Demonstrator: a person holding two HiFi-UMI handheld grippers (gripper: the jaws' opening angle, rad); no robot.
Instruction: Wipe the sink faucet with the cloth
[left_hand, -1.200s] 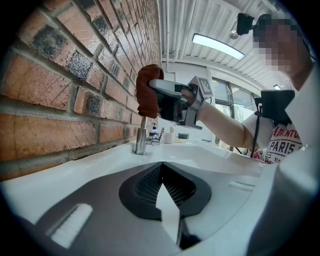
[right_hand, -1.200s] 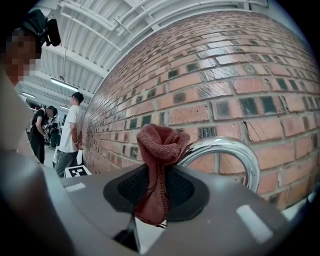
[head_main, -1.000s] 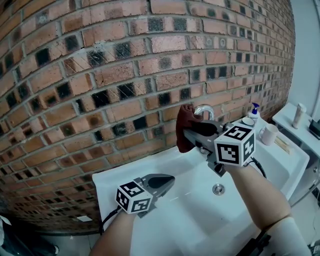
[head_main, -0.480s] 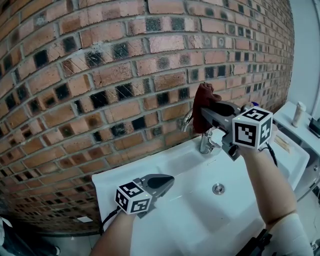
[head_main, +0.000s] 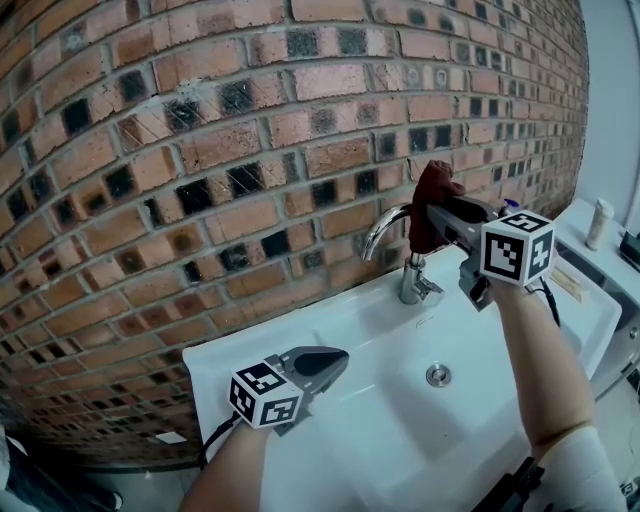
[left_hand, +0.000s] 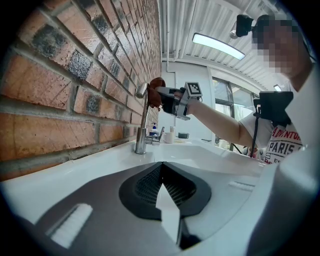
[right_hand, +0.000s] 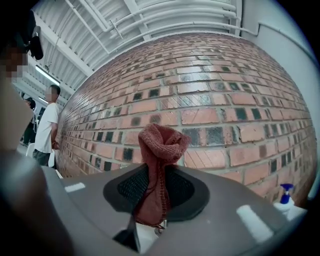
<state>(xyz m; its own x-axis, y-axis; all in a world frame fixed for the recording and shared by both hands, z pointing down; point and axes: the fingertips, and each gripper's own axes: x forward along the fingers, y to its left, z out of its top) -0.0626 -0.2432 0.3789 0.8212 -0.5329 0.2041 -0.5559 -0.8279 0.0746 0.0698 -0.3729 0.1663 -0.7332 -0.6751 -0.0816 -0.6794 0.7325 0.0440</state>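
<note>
Left gripper (head_main: 335, 358) low, forearm level, lying on white ceramic sink (head_main: 330, 320) rim, jaws together, empty. Right gripper (head_main: 437, 213) raised, arm extended, clamped on reddish-brown knitted cloth (head_main: 425, 235), just beside curved chrome faucet (head_main: 385, 228) neck; red brick wall (head_main: 250, 130) behind.

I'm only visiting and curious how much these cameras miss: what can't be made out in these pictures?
- Head view: whether the cloth touches the faucet. The cloth covers that part of the spout.
- Right gripper view: the faucet does not show. The cloth fills the middle.
- Left gripper view: the soap bottle label is too small to read.
- Head view: the front of the sink is cut off by the lower edge.
</note>
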